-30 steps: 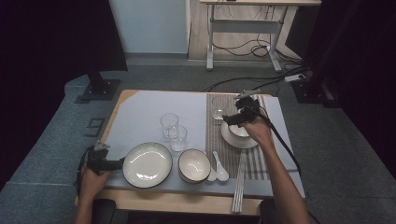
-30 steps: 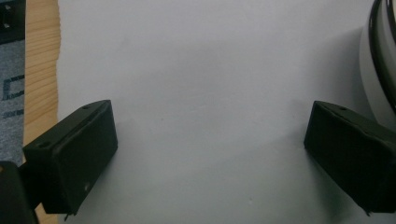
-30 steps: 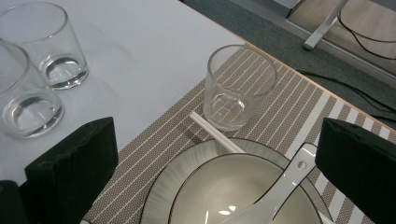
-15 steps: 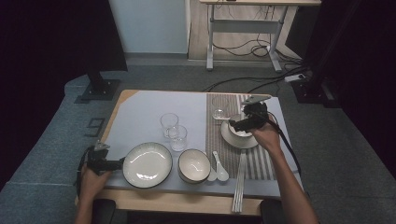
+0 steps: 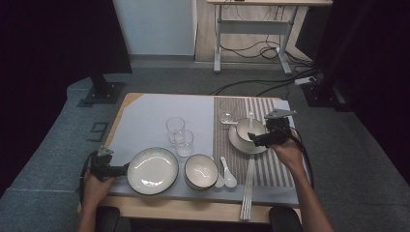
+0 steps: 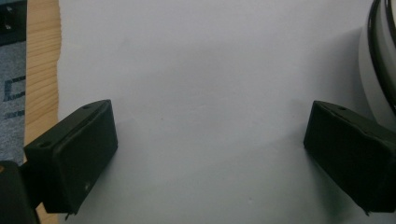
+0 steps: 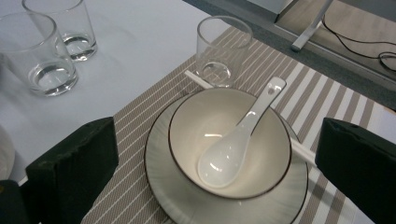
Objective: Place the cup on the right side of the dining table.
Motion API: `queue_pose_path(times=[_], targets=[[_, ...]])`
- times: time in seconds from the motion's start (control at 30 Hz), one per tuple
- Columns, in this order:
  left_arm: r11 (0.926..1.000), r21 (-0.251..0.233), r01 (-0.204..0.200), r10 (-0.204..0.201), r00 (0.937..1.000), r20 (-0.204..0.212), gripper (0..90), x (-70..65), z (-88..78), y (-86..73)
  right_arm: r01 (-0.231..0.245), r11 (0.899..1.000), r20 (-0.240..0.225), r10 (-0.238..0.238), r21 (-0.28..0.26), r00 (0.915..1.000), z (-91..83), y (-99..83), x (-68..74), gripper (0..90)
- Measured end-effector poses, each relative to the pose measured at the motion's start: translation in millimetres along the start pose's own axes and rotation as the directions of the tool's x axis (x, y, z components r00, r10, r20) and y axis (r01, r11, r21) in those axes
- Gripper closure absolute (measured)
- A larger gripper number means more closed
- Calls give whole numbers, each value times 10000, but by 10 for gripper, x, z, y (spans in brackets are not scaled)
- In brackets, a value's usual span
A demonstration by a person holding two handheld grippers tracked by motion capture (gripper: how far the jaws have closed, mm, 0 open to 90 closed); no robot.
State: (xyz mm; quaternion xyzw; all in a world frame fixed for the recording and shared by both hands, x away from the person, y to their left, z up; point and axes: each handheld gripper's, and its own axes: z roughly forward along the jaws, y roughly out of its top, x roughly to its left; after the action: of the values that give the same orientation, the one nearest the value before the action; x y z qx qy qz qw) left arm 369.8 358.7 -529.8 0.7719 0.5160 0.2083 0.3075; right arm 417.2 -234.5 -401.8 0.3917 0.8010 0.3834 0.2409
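Since a second ago, your right tongs (image 5: 255,138) have drawn back from above the bowl toward the right side of the saucer, while your left tongs (image 5: 117,169) have stayed at the near left corner of the bench (image 5: 145,116). Nearest to you, the left tongs (image 6: 210,154) lie low over the pale cloth, spread wide with nothing between the jaws, and the large plate (image 5: 153,170) sits just beside the right jaw; its rim (image 6: 380,60) shows in the left gripper view. To the right of this plate stands an empty bowl (image 5: 200,171), with a white spoon (image 5: 227,175) next to it, and a pair of chopsticks (image 5: 248,186) lies along the striped mat (image 5: 270,166). Farther, you hold the right tongs (image 7: 215,172) open, with the jaws standing on both sides of the saucer (image 7: 161,186), touching nothing as far as I can see. On this saucer stands the small bowl (image 7: 187,121), and a white soup spoon (image 7: 236,142) rests inside it, with the handle leaning on the far rim. A single white chopstick (image 7: 198,79) seems to lie under the saucer. Two glasses (image 5: 180,136) stand together on the cloth, left of the mat. One more glass (image 7: 223,49) stands just behind the saucer, on the far end of the mat.
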Motion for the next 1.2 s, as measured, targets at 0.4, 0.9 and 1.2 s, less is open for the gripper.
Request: queue_pose_path(times=[0.4, 0.9, 1.2], targets=[[10000, 12, -1, 1, 10000, -6, 27, -1, -2, 0, -207, 9997, 465, 201, 129, 9987, -215, -427, 47, 0], [10000, -20, 21, -21, 10000, -12, 28, -4, -2, -2, -1262, 9915, 959, 1225, 332, 9878, -114, -1106, 96, 0], [10000, -13, 26, -26, 10000, -10, 27, -3, -1, -2, -1511, 9840, 962, 1421, 942, 9852, 146, -1391, 129, 0]])
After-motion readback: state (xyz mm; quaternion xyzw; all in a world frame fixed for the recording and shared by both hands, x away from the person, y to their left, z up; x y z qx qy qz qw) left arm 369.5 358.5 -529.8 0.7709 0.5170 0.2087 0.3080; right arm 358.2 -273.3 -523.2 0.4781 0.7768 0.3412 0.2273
